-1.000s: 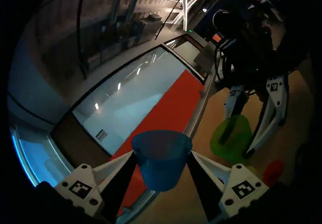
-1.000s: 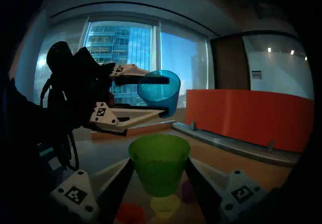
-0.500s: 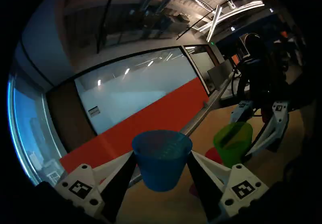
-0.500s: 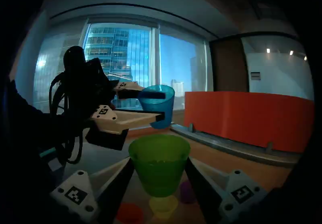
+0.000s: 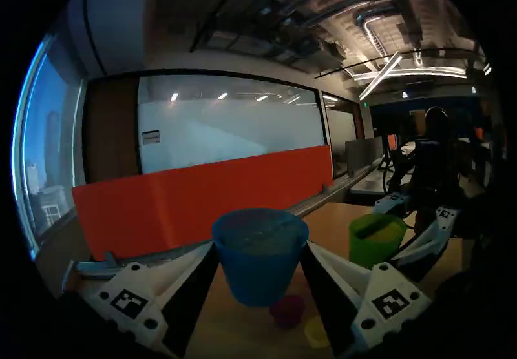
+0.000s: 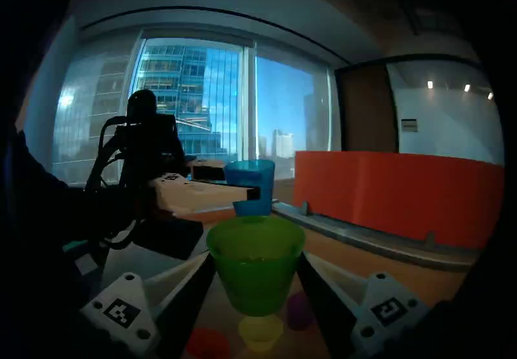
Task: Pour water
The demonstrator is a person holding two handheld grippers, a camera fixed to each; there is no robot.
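The left gripper (image 5: pixel 259 248) pinches a blue cup (image 5: pixel 260 272) between its two fingers, one pressed on each side, and the cup stands upright above a wooden table (image 5: pixel 336 215). The right gripper (image 6: pixel 255 259) clamps a green cup (image 6: pixel 256 276) the same way, also upright, rim level. In the left gripper view the green cup sits off to the right, near the blue one but apart from it, with an orange partition (image 5: pixel 194 197) running behind and a bright strip light (image 5: pixel 382 75) on the ceiling overhead. The right gripper view looks the other way across the table: the blue cup shows just above and behind the green rim, held level, against a tall window (image 6: pixel 194 101) with towers and blue sky. Beneath the green cup lie small coloured pieces on the table – a yellow one (image 6: pixel 262 330), a purple one (image 6: pixel 298 308) and a red one (image 6: pixel 208 343). Whether either cup holds water I cannot tell – the insides are too dim
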